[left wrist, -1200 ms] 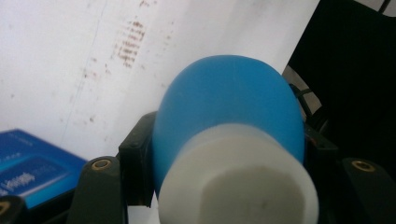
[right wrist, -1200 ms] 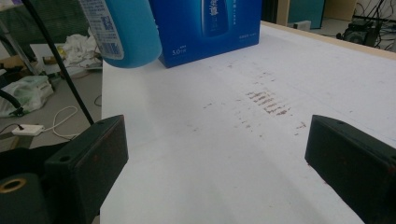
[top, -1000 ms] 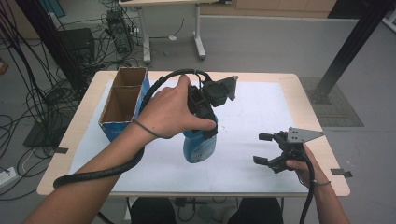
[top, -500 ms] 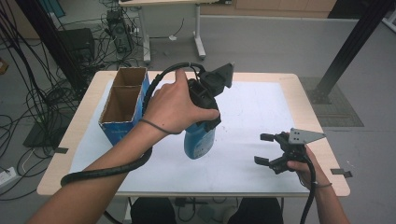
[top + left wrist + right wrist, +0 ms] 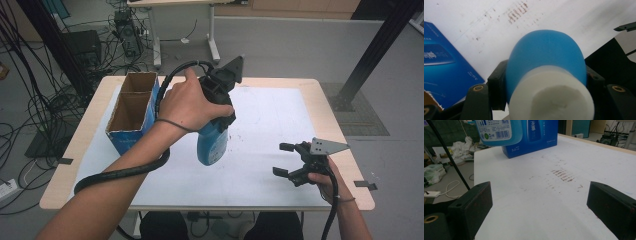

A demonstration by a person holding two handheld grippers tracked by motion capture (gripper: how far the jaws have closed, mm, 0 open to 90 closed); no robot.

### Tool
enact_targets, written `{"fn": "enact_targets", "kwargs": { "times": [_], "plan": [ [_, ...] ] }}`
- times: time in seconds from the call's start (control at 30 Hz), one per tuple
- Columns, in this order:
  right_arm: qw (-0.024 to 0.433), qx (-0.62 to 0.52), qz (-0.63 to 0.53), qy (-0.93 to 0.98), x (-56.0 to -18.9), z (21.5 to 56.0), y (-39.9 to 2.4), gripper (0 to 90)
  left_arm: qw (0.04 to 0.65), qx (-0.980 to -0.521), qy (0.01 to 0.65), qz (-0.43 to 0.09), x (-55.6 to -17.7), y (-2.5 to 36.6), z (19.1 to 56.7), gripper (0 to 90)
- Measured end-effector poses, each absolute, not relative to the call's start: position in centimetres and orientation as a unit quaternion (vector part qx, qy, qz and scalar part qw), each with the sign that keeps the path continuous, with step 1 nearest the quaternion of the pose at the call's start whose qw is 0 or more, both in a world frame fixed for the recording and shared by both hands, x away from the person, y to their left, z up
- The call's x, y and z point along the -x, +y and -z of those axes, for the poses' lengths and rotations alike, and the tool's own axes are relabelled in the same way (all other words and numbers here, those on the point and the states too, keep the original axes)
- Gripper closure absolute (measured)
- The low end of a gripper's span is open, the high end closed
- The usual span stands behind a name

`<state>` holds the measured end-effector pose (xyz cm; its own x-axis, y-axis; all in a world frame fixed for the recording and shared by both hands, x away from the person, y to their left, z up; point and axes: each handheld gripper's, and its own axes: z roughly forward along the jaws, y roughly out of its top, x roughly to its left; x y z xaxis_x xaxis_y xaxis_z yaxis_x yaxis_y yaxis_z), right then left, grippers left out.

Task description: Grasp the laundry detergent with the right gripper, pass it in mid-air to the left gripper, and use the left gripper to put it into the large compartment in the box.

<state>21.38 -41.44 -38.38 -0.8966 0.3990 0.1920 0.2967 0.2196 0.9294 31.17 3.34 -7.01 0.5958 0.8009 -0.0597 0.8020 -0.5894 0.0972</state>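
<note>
A blue bottle (image 5: 212,145) with a white cap (image 5: 551,100) hangs base-down above the white sheet, just right of the box. My left gripper (image 5: 222,117) is shut on its upper part, one black jaw against each side below the cap, with a hand wrapped around the gripper. From the right gripper view the bottle's labelled lower part (image 5: 499,131) floats clear of the table. My right gripper (image 5: 279,159) rests near the table's front right with its jaws wide open (image 5: 541,207) and nothing between them.
An open blue cardboard box (image 5: 127,142) stands at the table's left, close beside the bottle (image 5: 441,65). A white sheet (image 5: 270,115) with faint brown smudges covers the tabletop. Cables and desk legs lie on the floor beyond the far edge.
The left gripper has risen a little and shifted toward the far side, carrying the bottle, which now hangs more upright. The right gripper has stayed put.
</note>
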Motion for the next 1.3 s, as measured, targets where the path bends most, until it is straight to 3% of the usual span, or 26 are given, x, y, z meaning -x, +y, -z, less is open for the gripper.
{"fn": "enact_targets", "kwargs": {
  "times": [1.3],
  "plan": [
    [0.057,-0.231,-0.599,0.764,-20.7,39.4,-41.4,5.5,0.077,-0.856,0.512,-0.015,-32.6,6.1,-0.1,37.7]
  ]
}}
